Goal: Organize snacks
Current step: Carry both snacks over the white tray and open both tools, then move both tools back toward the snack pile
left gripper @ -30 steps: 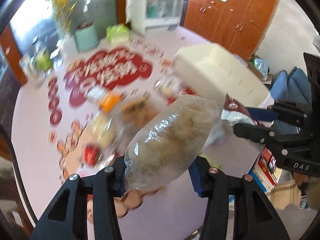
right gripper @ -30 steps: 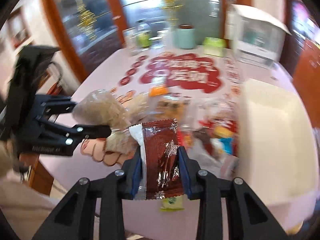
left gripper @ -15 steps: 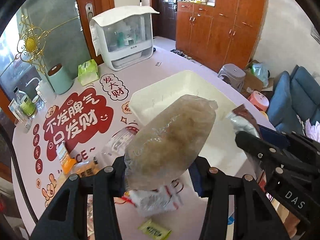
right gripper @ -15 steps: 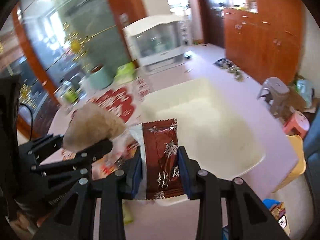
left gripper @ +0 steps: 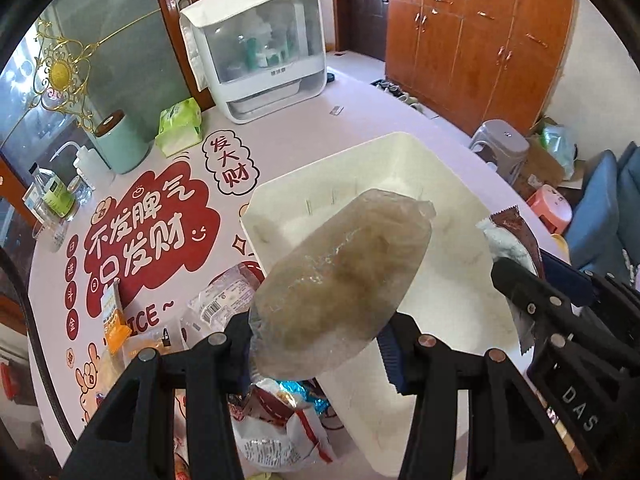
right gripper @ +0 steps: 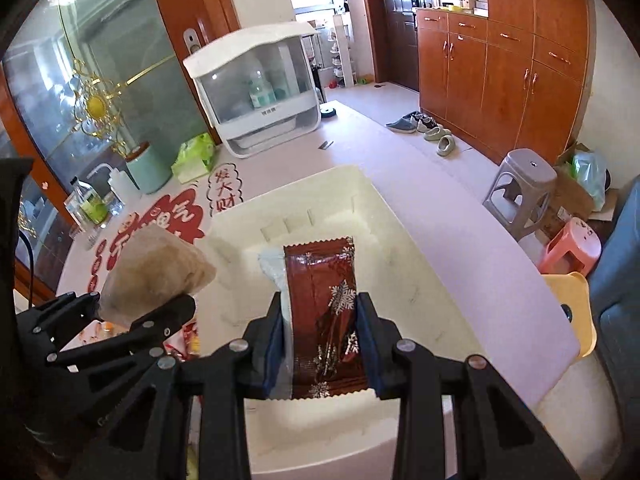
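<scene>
My left gripper is shut on a clear bag of brown snack, held above the near left corner of a white plastic bin. My right gripper is shut on a dark red wrapper with silver snowflakes, with a pale packet pressed against its left side, over the bin. Each gripper shows in the other's view: the right one at the right edge, the left one at the lower left with its clear bag. Loose snack packets lie left of the bin.
A white countertop appliance, a green tissue pack, a mint canister and bottles stand at the table's far side. The table mat bears red lettering. Stools and wooden cupboards lie beyond the table's right edge.
Both grippers swung from above the snack pile on the red mat to above the white bin, each keeping hold of its packet. The right gripper rolled upright.
</scene>
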